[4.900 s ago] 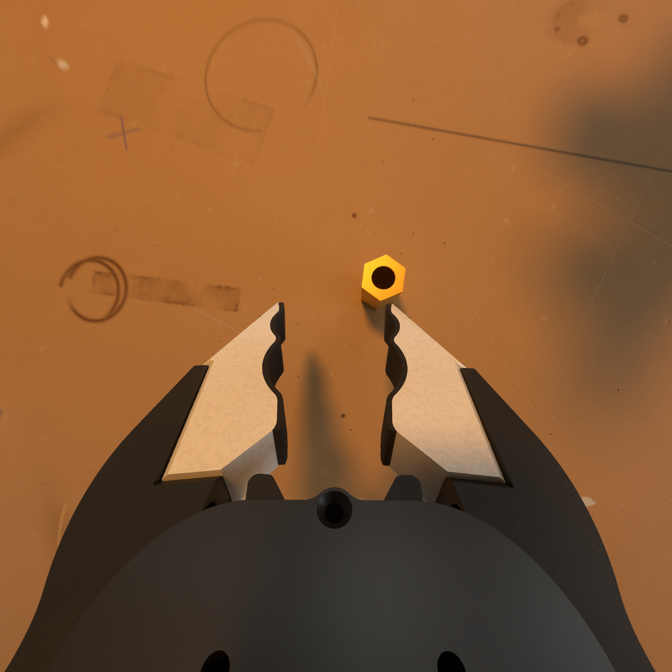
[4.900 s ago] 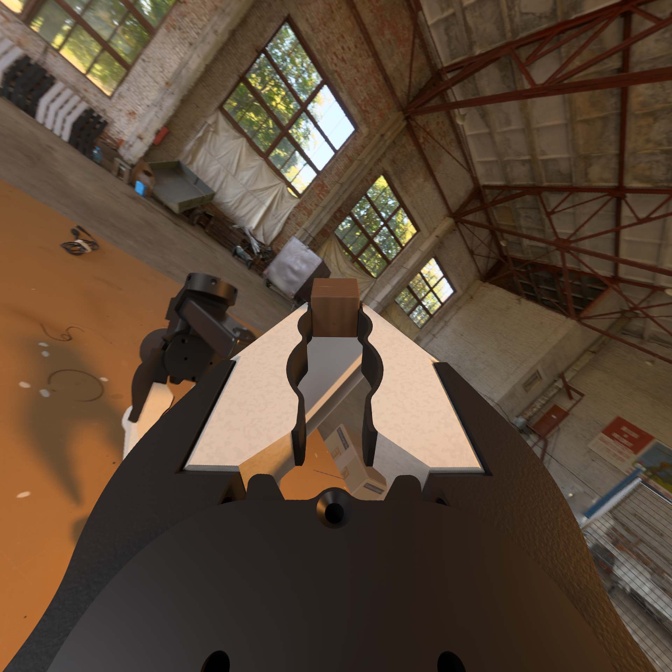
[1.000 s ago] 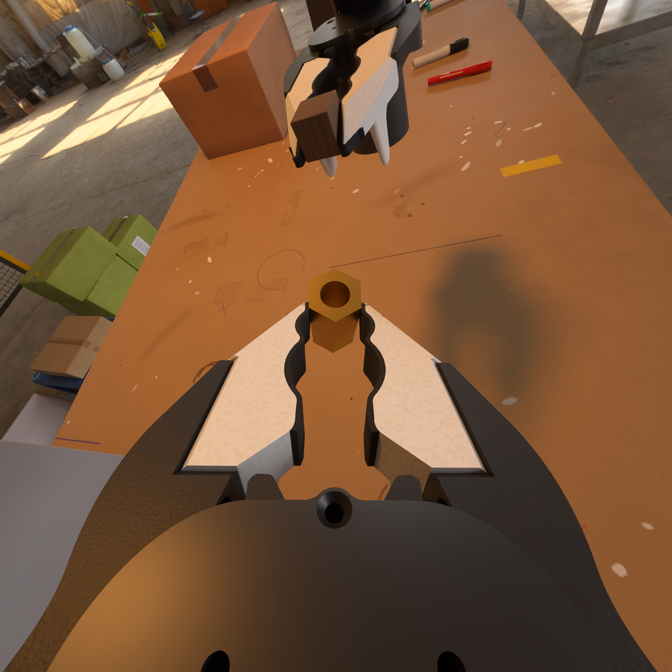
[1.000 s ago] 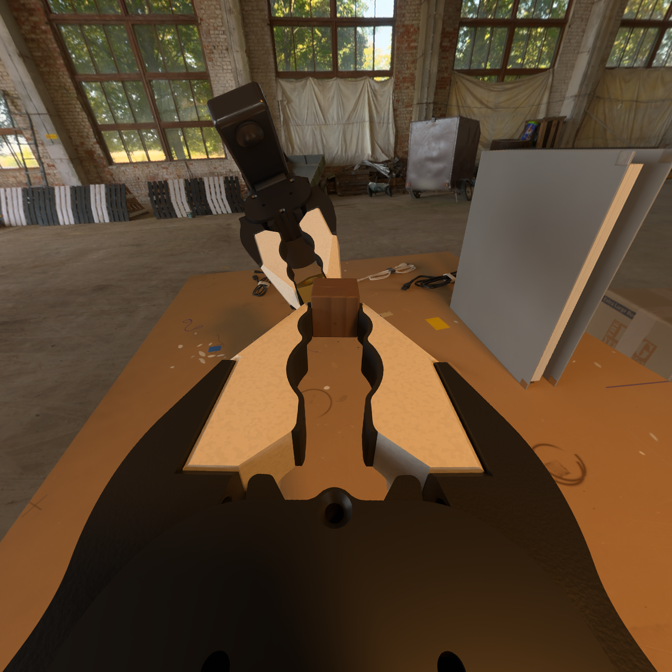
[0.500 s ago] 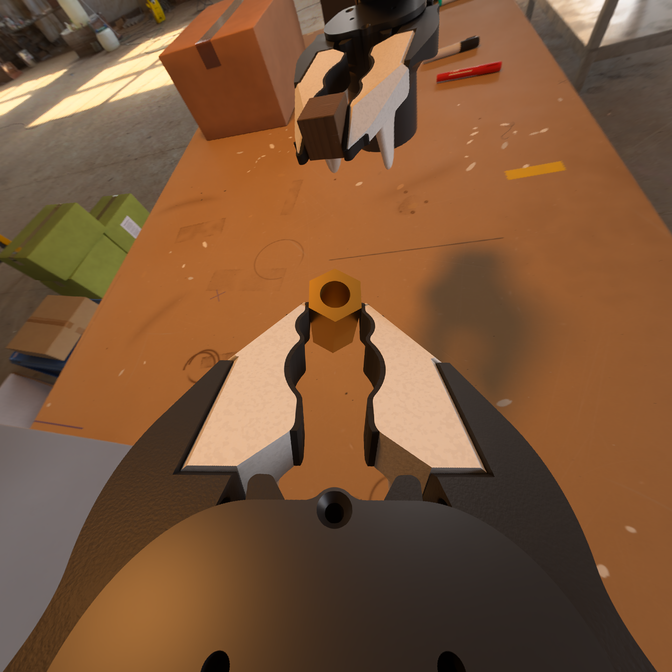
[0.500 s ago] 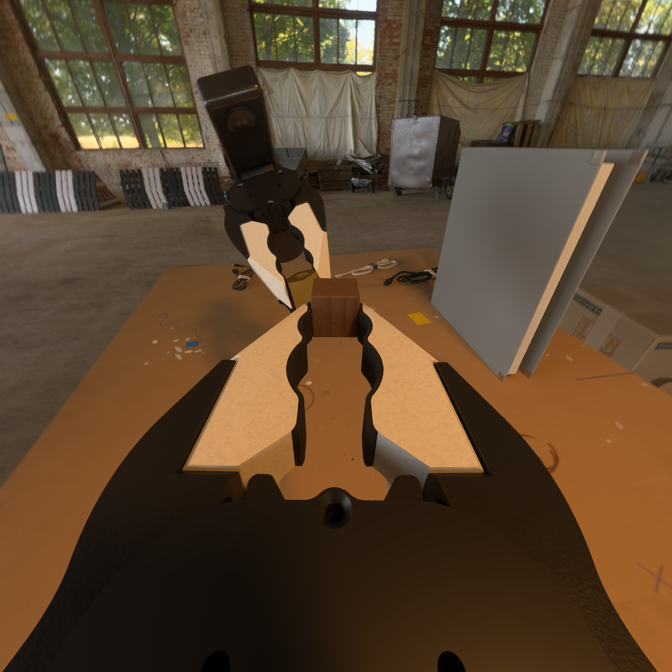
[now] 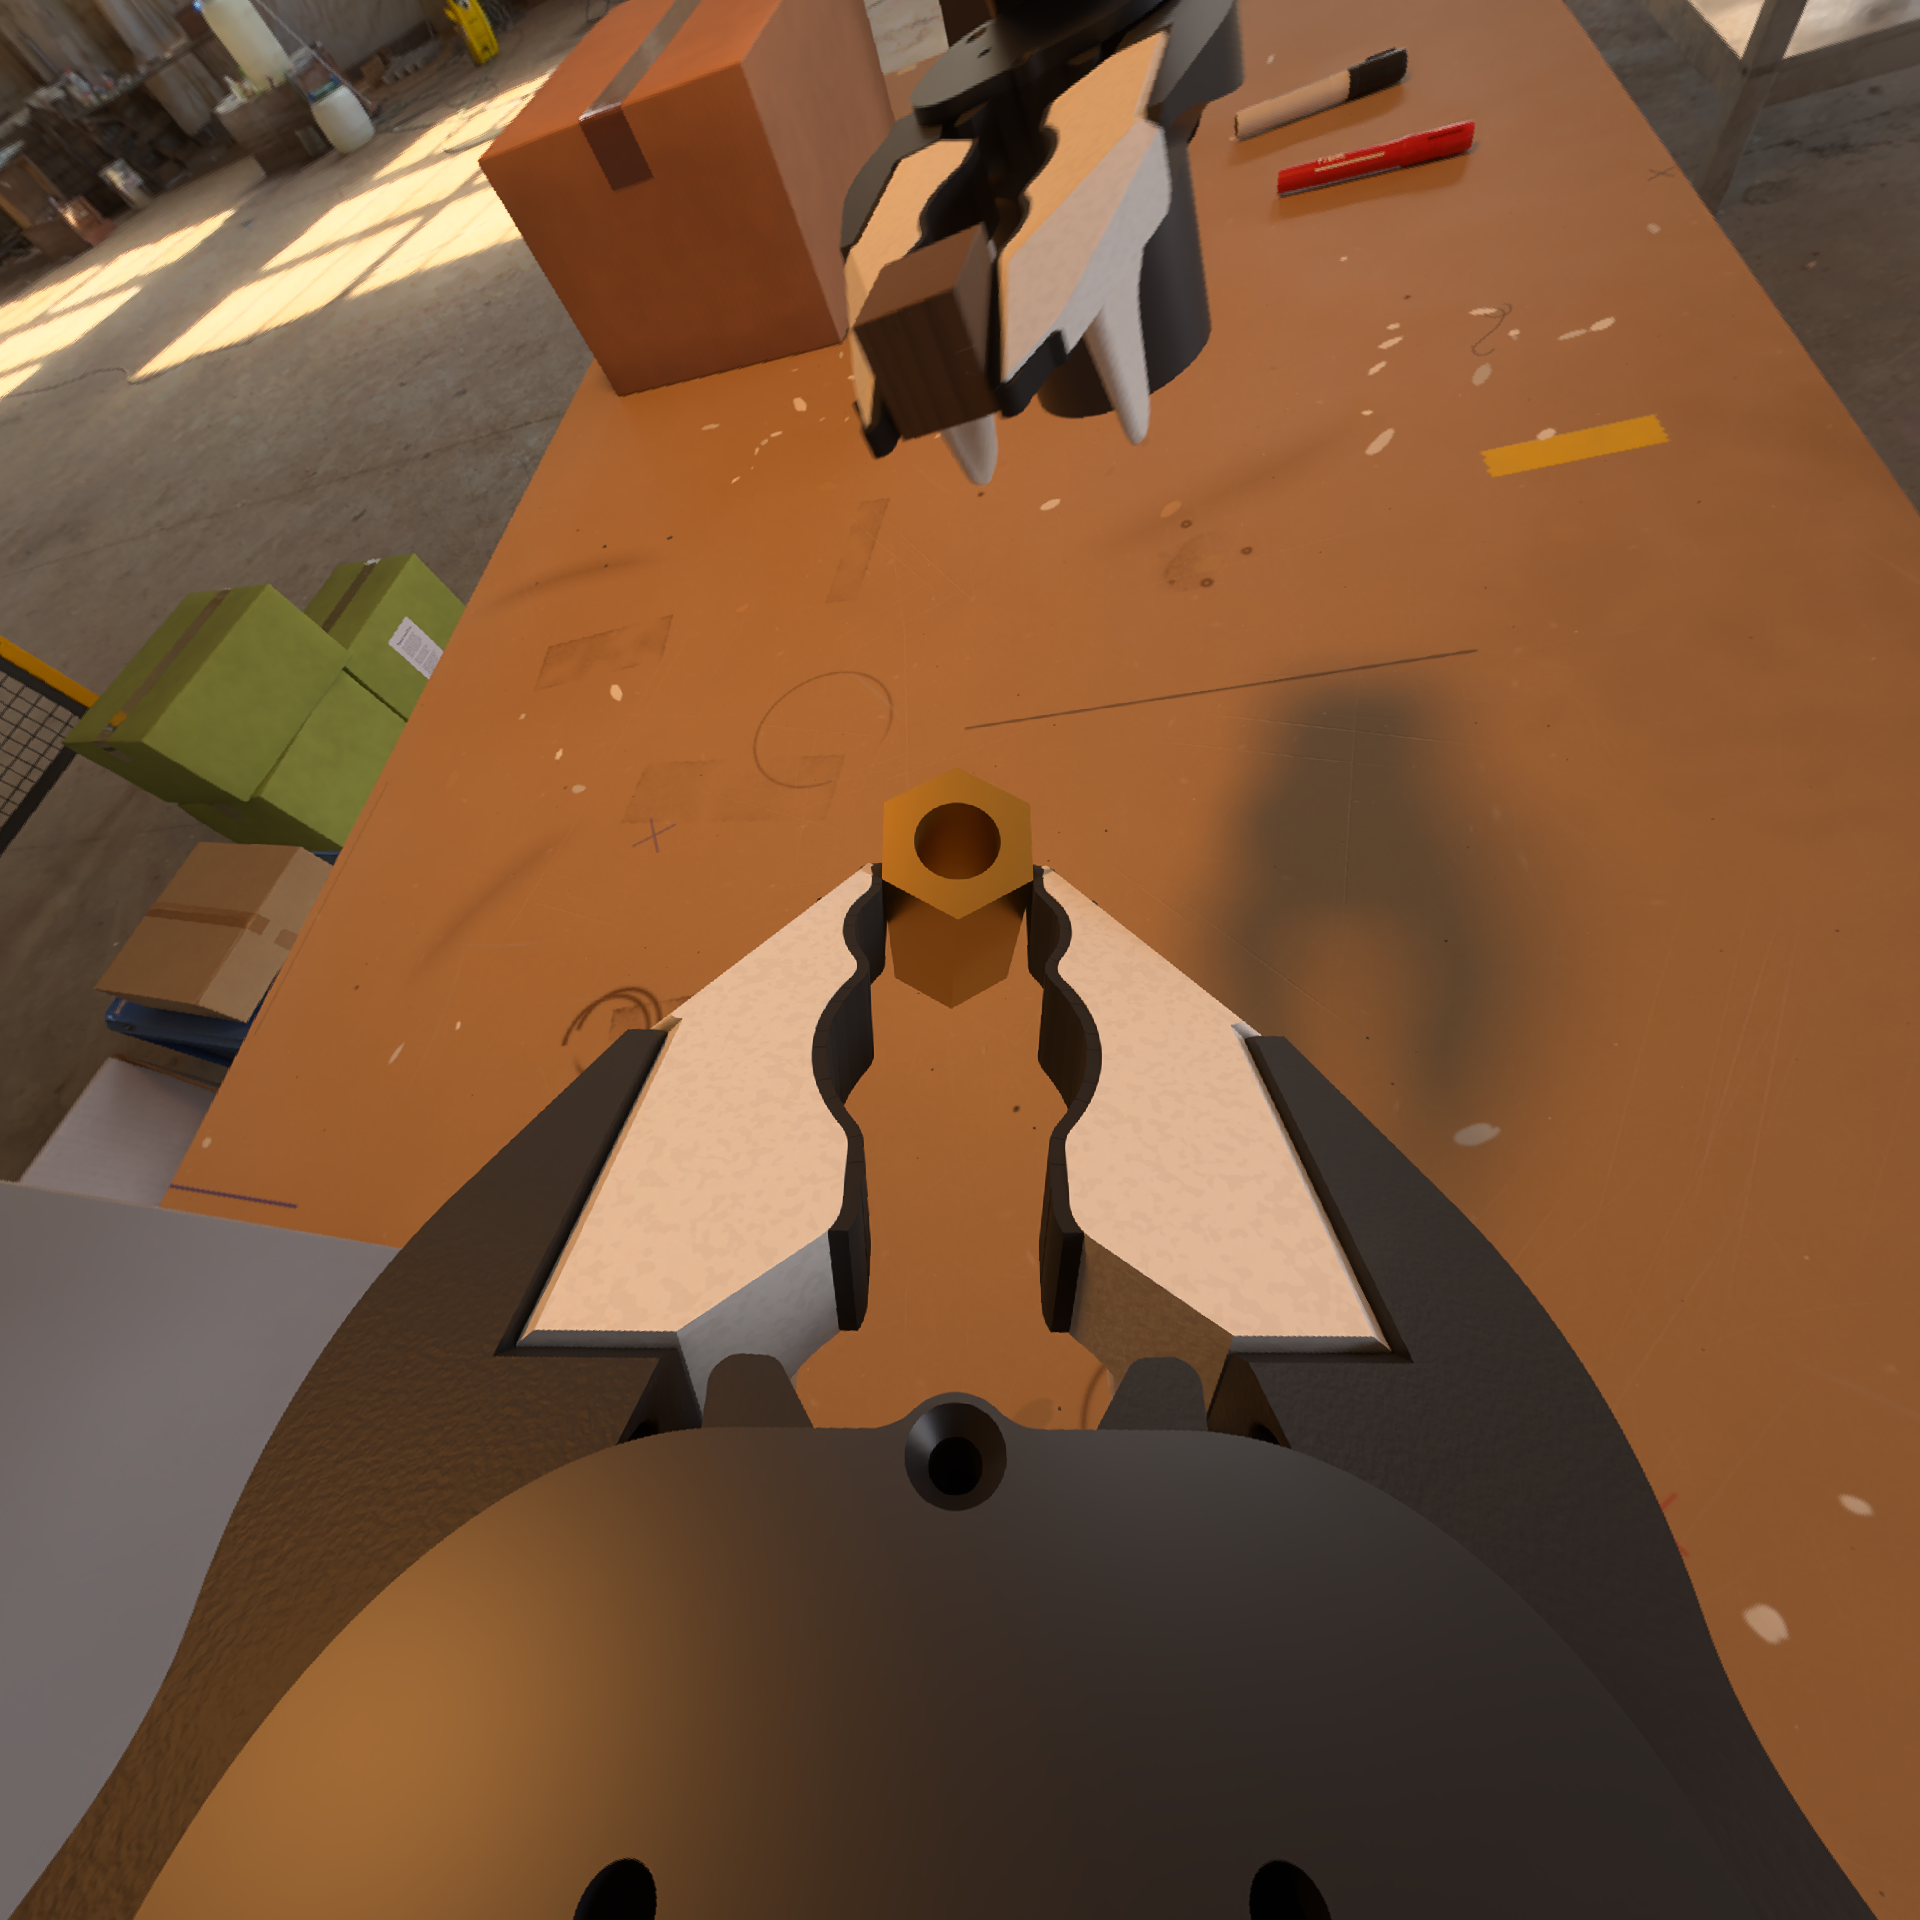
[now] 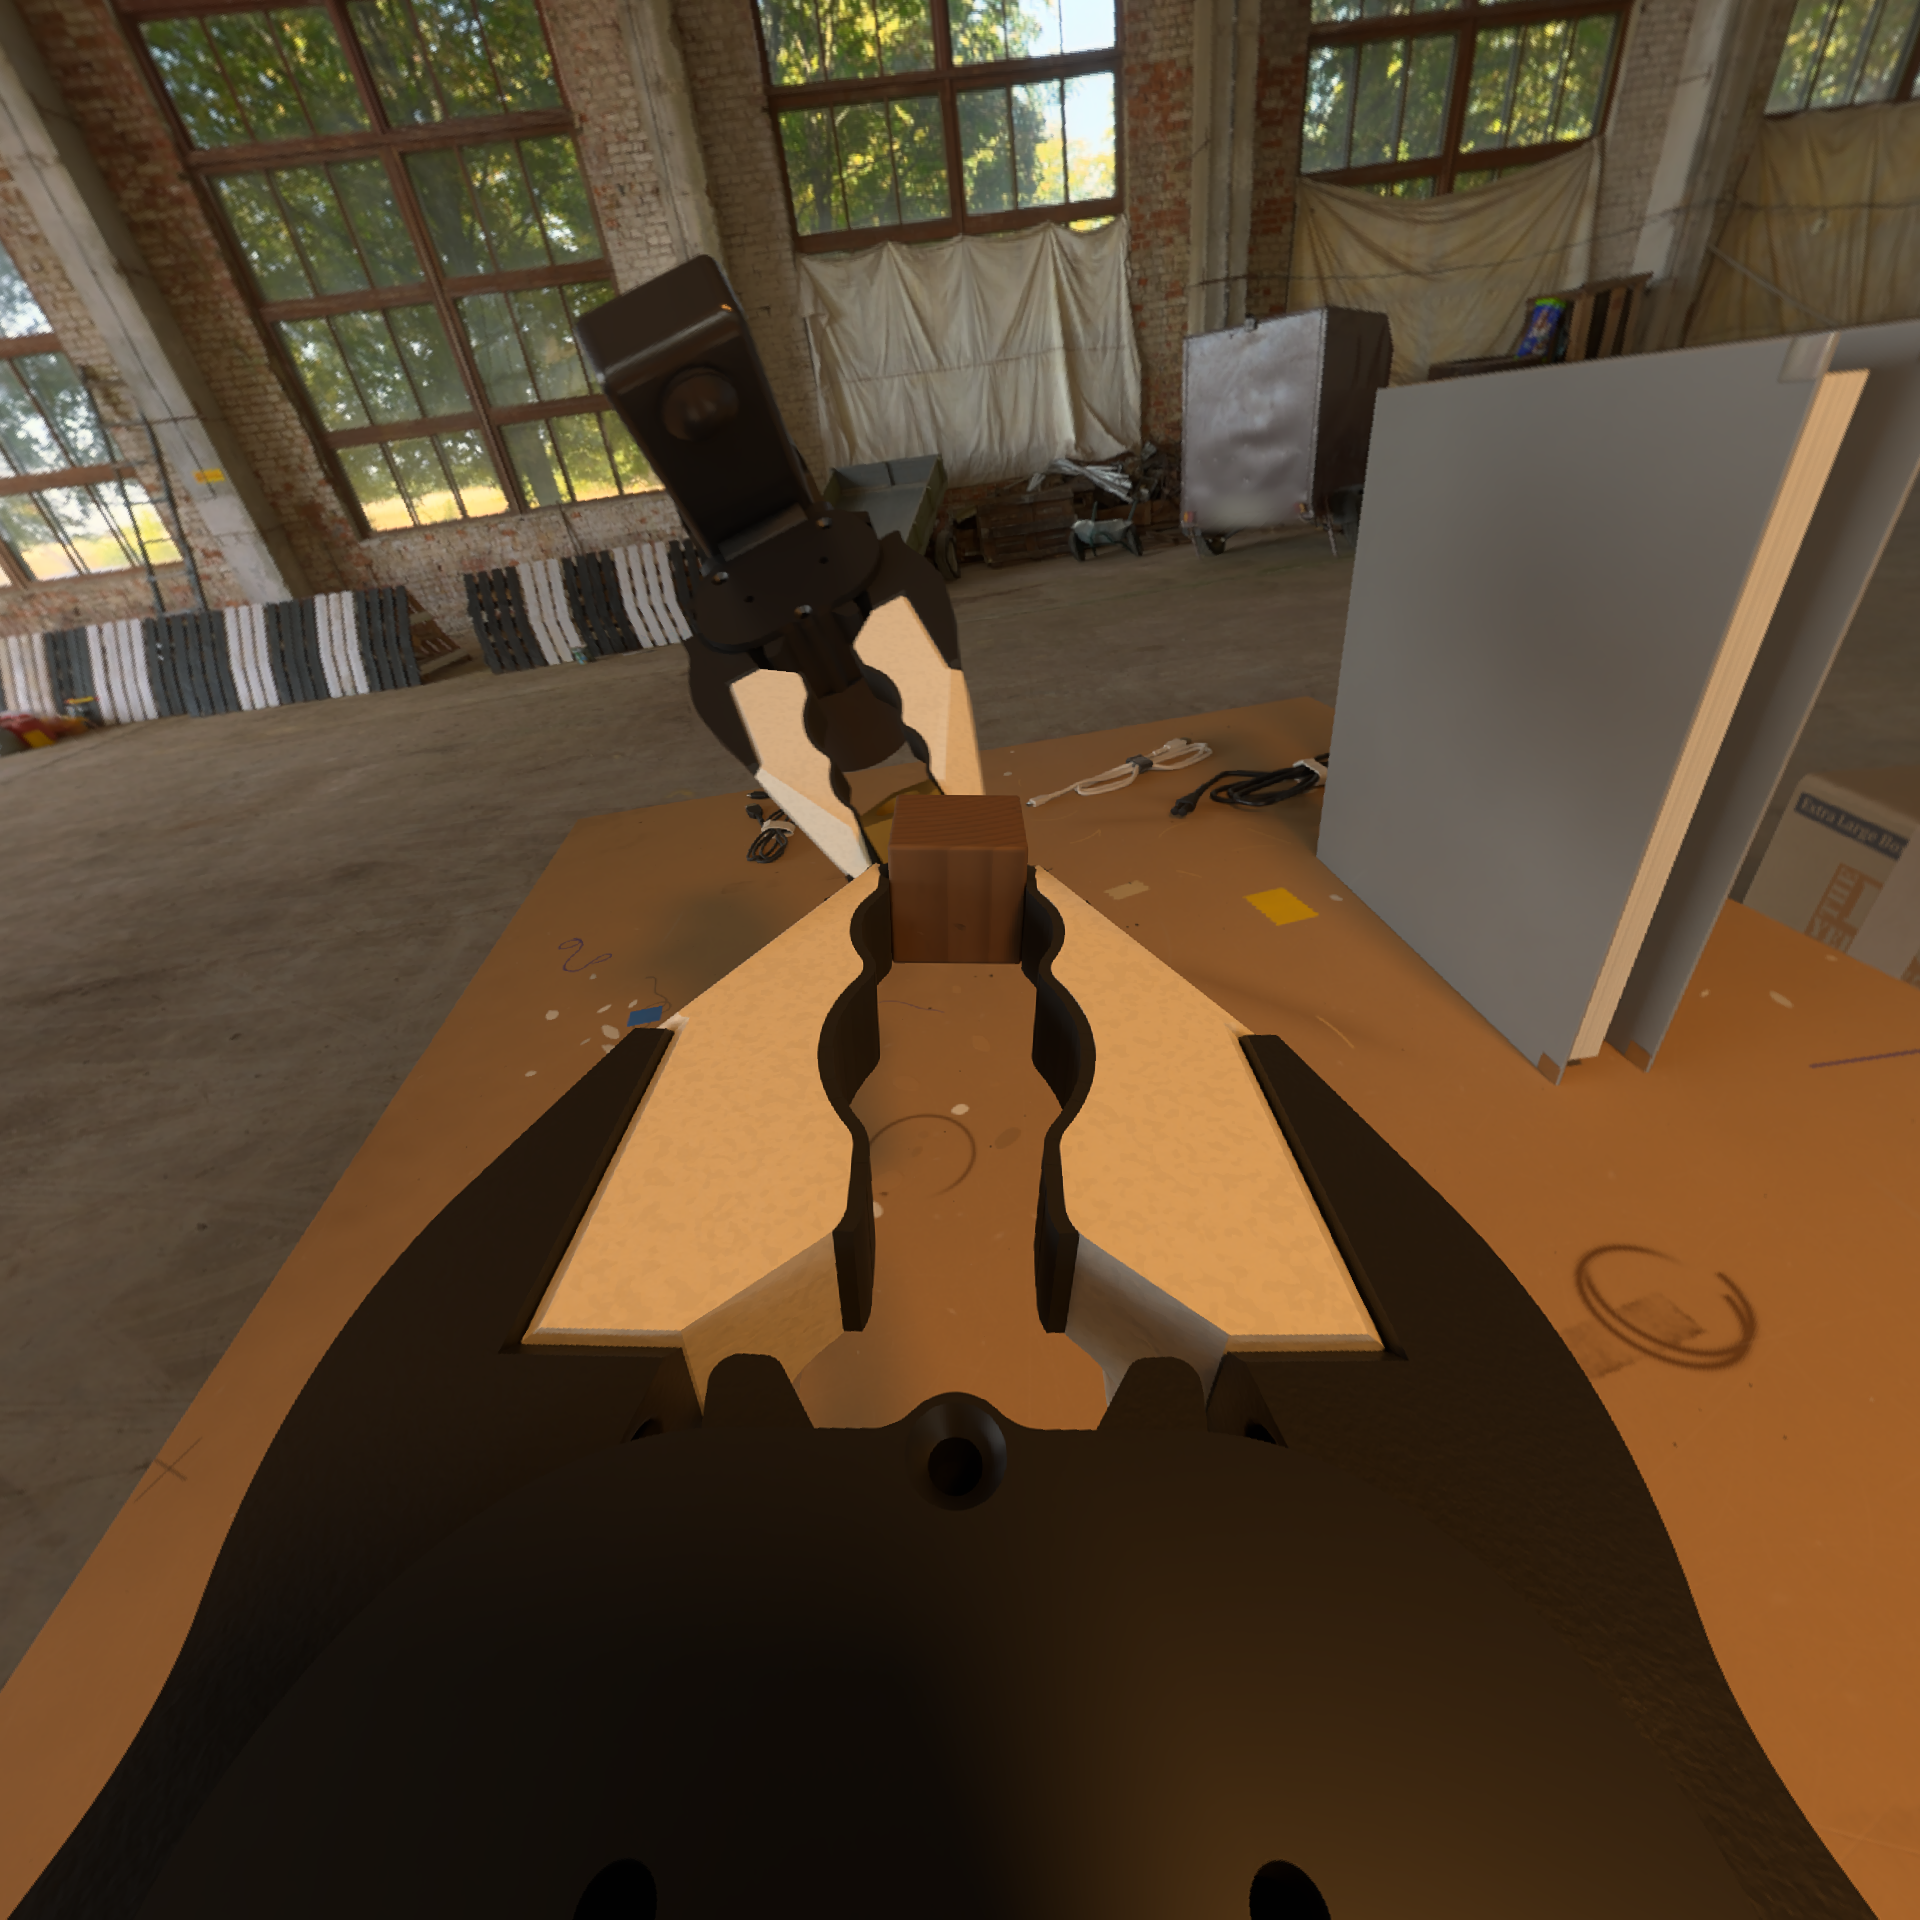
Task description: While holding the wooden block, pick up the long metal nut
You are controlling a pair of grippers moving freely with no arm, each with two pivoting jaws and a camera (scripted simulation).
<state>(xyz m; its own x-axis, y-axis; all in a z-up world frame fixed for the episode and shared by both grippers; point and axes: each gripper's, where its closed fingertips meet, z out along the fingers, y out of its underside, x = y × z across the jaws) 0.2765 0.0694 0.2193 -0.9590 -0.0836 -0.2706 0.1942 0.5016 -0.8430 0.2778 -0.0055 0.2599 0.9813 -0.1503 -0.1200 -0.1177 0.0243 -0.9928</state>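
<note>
My left gripper (image 7: 956,883) is shut on the long golden hexagonal metal nut (image 7: 954,888) and holds it in the air above the orange table (image 7: 1455,935), its hole facing the camera. My right gripper (image 8: 958,883) is shut on the brown wooden block (image 8: 956,894), also in the air. The left wrist view shows the right gripper (image 7: 1029,301) farther off with the block (image 7: 925,353) at its tips. The right wrist view shows the left gripper (image 8: 831,675) just behind the block, with a sliver of the nut (image 8: 899,808) visible.
A brown cardboard box (image 7: 686,197), a red marker (image 7: 1371,166) and a second marker (image 7: 1320,94) lie at the table's far end. Green boxes (image 7: 260,707) stand on the floor to the left. A grey upright panel (image 8: 1579,686) and cables (image 8: 1247,779) are on the table.
Since 4.9 s ago the left gripper closed on the nut and lifted it off the table. Over the last second both grippers shifted slightly; the grips are unchanged.
</note>
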